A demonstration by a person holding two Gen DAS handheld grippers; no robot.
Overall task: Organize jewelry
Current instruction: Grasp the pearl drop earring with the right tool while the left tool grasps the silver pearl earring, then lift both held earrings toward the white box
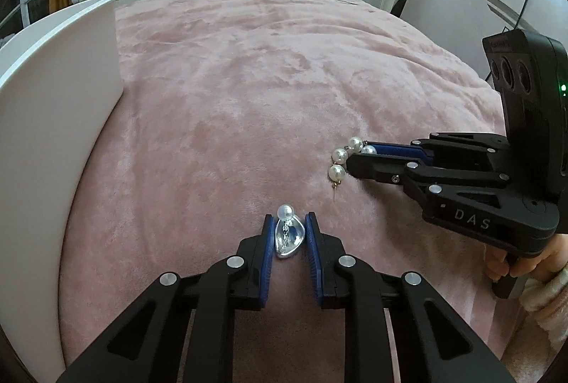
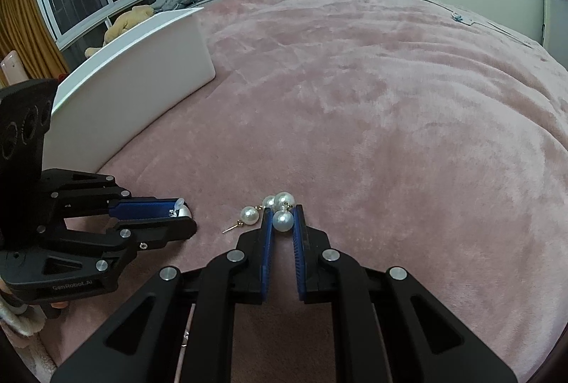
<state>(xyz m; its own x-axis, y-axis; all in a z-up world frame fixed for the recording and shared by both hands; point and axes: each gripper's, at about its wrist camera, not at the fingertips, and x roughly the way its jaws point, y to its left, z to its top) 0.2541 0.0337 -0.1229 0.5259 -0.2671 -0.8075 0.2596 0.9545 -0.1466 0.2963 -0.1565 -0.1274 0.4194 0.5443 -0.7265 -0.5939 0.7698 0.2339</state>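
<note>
We keep left gripper [image 1: 290, 234] pinching silver earring [image 1: 288, 235], right gripper [image 2: 283, 223] pinching pearl earring [image 2: 282, 220], lift gently toward white box [image 2: 142, 77] at blanket [image 2: 355, 99] edge

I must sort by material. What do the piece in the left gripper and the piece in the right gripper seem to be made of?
Silver earring: looks like polished metal, mirror-bright with reflections, topped by a clear, glassy bead.
Pearl earring: white beads with a soft pearly sheen, real or imitation unclear, on a thin gold-coloured pin.
</note>
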